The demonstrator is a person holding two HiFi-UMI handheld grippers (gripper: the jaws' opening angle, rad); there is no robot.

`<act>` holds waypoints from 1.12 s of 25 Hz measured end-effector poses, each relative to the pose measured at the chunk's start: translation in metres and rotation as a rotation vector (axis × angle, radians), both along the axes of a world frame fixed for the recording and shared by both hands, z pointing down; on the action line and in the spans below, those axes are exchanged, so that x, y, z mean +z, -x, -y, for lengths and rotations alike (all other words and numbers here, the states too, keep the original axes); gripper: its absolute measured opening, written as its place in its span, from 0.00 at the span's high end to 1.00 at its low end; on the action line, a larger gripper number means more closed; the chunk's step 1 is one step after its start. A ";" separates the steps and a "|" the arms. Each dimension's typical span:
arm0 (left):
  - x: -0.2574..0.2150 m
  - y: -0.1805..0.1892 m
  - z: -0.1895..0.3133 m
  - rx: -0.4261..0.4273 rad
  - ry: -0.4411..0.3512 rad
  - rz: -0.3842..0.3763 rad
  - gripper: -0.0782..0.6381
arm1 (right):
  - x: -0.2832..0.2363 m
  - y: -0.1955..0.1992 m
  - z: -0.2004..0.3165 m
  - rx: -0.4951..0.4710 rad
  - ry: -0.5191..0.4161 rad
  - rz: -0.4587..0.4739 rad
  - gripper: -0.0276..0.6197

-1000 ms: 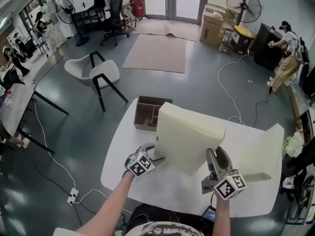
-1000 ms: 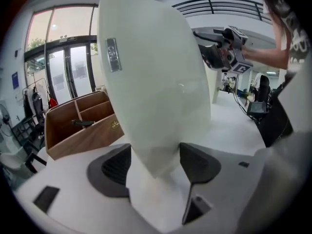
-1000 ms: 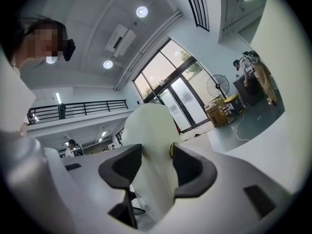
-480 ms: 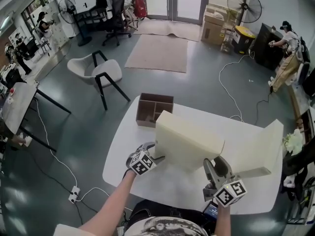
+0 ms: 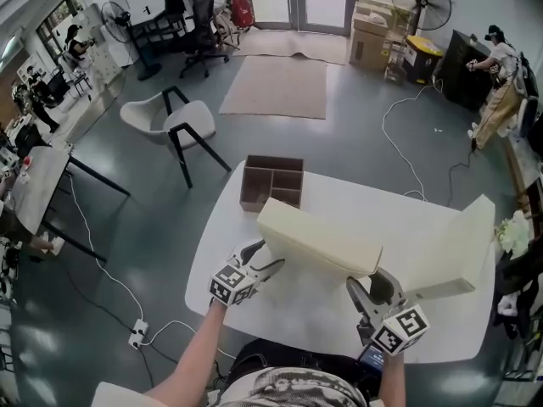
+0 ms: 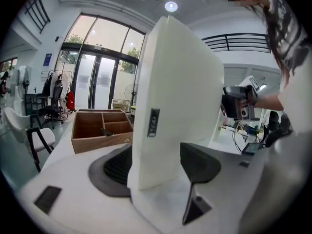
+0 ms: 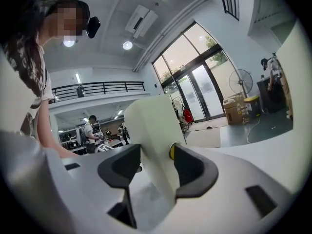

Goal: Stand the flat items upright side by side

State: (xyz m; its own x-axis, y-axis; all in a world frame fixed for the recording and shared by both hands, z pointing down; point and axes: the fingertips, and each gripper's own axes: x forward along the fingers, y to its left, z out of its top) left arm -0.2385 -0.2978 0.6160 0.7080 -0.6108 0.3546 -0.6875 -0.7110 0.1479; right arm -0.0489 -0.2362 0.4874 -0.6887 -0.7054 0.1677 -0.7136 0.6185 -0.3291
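A thick cream foam slab [image 5: 318, 240] is held over the white table [image 5: 297, 316] by both grippers, long edge up. My left gripper [image 5: 265, 257] is shut on its left end. In the left gripper view the slab [image 6: 175, 91] stands nearly upright between the two dark pads [image 6: 200, 165]. My right gripper [image 5: 372, 285] is shut on the slab's right end [image 7: 151, 130]; its jaws have just eased a little wider, with the slab still between them. A second cream slab [image 5: 450, 253] stands on its long edge near the table's right edge.
A brown wooden box with compartments [image 5: 271, 185] sits at the table's far left corner, also in the left gripper view [image 6: 100, 130]. A white chair [image 5: 165, 121] stands on the floor beyond. A cable runs along the floor at the left.
The slab has turned between the grippers and now shows less of its broad face from above. The left gripper has risen, and the right gripper has shifted sideways.
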 end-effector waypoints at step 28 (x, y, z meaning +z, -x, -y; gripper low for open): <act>-0.031 -0.010 0.003 0.082 -0.061 0.048 0.46 | 0.085 0.015 0.013 -0.085 -0.064 -0.404 0.45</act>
